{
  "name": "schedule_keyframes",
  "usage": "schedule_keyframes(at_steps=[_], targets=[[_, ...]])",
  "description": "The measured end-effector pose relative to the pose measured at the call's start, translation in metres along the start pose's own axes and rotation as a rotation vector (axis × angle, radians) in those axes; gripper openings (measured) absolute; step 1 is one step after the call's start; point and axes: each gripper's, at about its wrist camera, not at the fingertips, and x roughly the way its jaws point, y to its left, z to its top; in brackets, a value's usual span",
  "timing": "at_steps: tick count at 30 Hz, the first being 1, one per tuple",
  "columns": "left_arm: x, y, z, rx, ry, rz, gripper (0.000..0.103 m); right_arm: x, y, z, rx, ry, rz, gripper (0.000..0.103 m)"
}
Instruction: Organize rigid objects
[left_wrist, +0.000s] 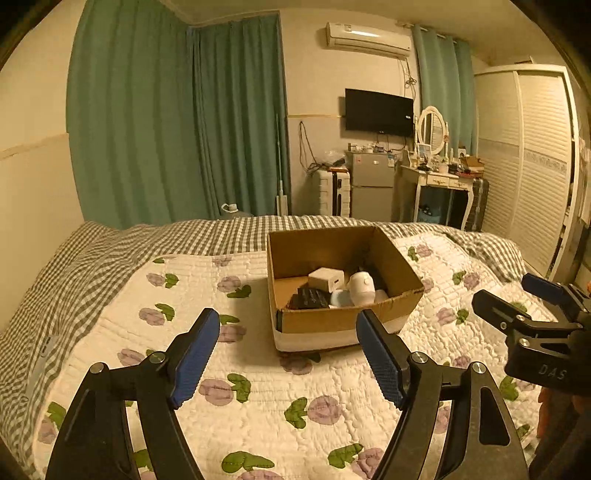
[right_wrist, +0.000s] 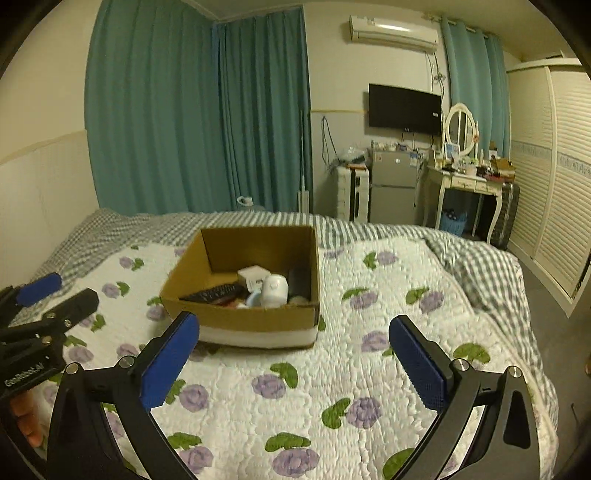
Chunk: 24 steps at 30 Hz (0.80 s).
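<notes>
— Both tongs, the left gripper (left_wrist: 284, 354) and the right gripper (right_wrist: 295, 360), are spread wide; nothing is held or touched.

— And the objects?

— They are kept inside the cardboard box (left_wrist: 397, 258) on the quilt (left_wrist: 258, 413).

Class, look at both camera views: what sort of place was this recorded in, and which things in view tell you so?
Most likely a home bedroom. A bed with a floral quilt fills the foreground, a dressing table with an oval mirror stands by the far wall, and a louvred wardrobe lines the right side.
</notes>
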Motion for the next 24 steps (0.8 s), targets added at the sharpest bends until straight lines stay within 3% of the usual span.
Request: schedule_keyframes(at_steps=[7, 24], targets=[[0.009, 0.003, -0.01, -0.001, 0.027, 0.001, 0.079, 0.014, 0.0, -0.011, 0.007, 0.044, -0.007, 0.103], [0.003, 0.0, -0.007, 0.011, 0.032, -0.022, 0.079, 0.008, 0.005, -0.01, -0.01, 0.045, -0.027, 0.103]])
